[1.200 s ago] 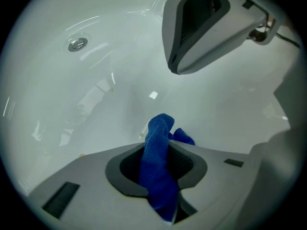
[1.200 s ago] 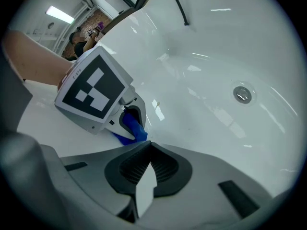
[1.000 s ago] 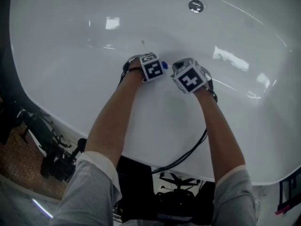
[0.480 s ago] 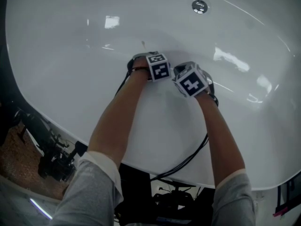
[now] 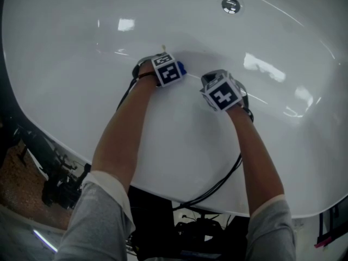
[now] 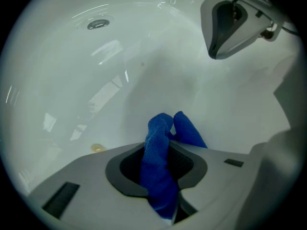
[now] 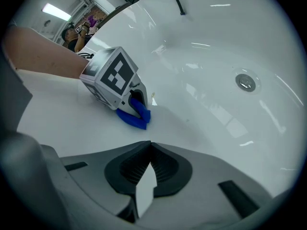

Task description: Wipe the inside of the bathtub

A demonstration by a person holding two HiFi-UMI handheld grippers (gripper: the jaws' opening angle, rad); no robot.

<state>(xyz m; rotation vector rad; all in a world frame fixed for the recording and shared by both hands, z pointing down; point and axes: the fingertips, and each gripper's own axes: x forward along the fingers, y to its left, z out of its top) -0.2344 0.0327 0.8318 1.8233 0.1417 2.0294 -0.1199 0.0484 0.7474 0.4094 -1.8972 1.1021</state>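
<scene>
The white bathtub [image 5: 81,48] fills the head view, its round drain [image 5: 230,5] at the far end. My left gripper [image 5: 167,69] is shut on a blue cloth [image 5: 180,68] that presses against the tub's inner wall. In the left gripper view the cloth [image 6: 163,143] sticks out between the jaws of the left gripper [image 6: 160,153], with the drain [image 6: 98,24] beyond. My right gripper [image 5: 220,91] rests a little to the right, shut and holding nothing [image 7: 150,150]. From the right gripper view I see the left gripper's marker cube [image 7: 112,78] and the cloth [image 7: 135,114].
A black cable [image 5: 217,181] runs from the right gripper over the tub's near rim. Dark equipment [image 5: 62,184] stands on the floor outside the tub at the lower left. A small yellowish spot [image 6: 97,148] lies on the tub surface by the left gripper.
My left gripper has slid left and slightly farther along the tub wall with the cloth, opening a gap to the right gripper, which has stayed put.
</scene>
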